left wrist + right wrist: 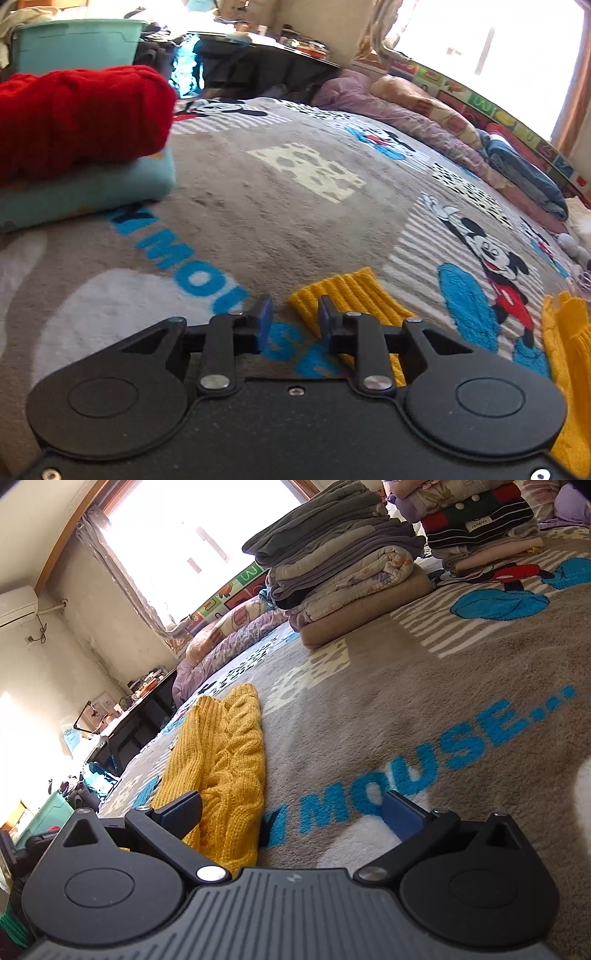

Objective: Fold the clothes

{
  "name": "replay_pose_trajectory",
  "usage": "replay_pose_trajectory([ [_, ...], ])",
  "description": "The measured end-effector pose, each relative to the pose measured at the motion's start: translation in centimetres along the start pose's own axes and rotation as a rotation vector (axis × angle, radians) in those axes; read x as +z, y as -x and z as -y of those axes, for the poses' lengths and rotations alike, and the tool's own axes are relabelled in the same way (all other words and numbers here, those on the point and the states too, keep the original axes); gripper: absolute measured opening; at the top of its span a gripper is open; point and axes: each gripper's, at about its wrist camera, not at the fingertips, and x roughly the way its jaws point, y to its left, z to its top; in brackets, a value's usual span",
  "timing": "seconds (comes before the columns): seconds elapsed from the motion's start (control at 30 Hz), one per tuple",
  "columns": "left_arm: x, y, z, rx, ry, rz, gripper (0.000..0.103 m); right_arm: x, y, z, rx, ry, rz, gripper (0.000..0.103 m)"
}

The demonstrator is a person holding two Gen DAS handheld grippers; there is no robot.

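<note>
Yellow cable-knit sweater (225,760) lies flat on a bed covered by a grey plush blanket (369,701) printed with cartoon mice and blue lettering. In the right wrist view the sweater stretches away from the camera, one sleeve folded over its body. The right gripper (295,812) hovers low over the blanket with its blue-padded jaws spread wide; the left pad sits over the sweater's near edge, the right pad is over bare blanket, and nothing is held.

In the left wrist view the left gripper (293,317) points down at the blanket, its jaws parted by a narrow gap with only blanket showing between them. A ribbed yellow cuff (351,295) of the sweater lies just beside its right finger, not gripped. More of the yellow knit runs along the right edge.

To the upper left, a folded red knit garment (81,118) rests on a folded teal cloth (92,188). Across the bed, a tall stack of folded grey and beige blankets (343,568) stands beside a smaller pile of folded striped clothes (480,528).
</note>
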Motion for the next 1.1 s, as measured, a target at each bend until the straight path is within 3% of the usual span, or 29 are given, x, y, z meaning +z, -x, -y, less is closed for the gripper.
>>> replay_pose_trajectory([
  [0.07,0.5,1.5,0.2,-0.040,0.015,0.036,0.026,0.0,0.1,-0.3,-0.011,0.017,-0.007,0.102],
  [0.13,0.7,3.1,1.2,-0.086,-0.020,0.074,0.043,-0.1,0.1,-0.6,-0.027,0.035,-0.007,0.099],
  [0.27,0.8,5.5,3.3,-0.185,-0.027,0.051,0.056,0.0,0.5,-1.8,-0.048,0.094,0.020,0.089],
  [0.33,0.7,6.7,4.3,-0.230,-0.025,0.025,0.068,0.2,0.8,-3.1,-0.039,0.158,0.039,0.075],
  [0.43,-0.4,8.1,5.8,-0.274,-0.026,-0.046,0.080,0.6,1.0,-5.3,-0.004,0.257,0.043,0.071],
  [0.63,-3.4,6.8,8.7,-0.393,0.008,-0.271,0.083,1.7,-0.9,-9.7,0.039,0.374,-0.022,0.069],
  [0.77,-4.5,6.4,10.8,-0.366,-0.137,-0.243,0.083,2.9,-3.1,-11.8,0.052,0.406,-0.092,0.069],
  [0.83,-5.2,5.5,10.9,-0.353,-0.187,-0.266,0.083,3.8,-4.4,-12.6,0.056,0.406,-0.128,0.069],
  [1.1,-6.1,3.3,10.3,-0.317,-0.207,-0.297,0.087,7.1,-11.0,-15.9,0.064,0.453,-0.218,0.068],
])
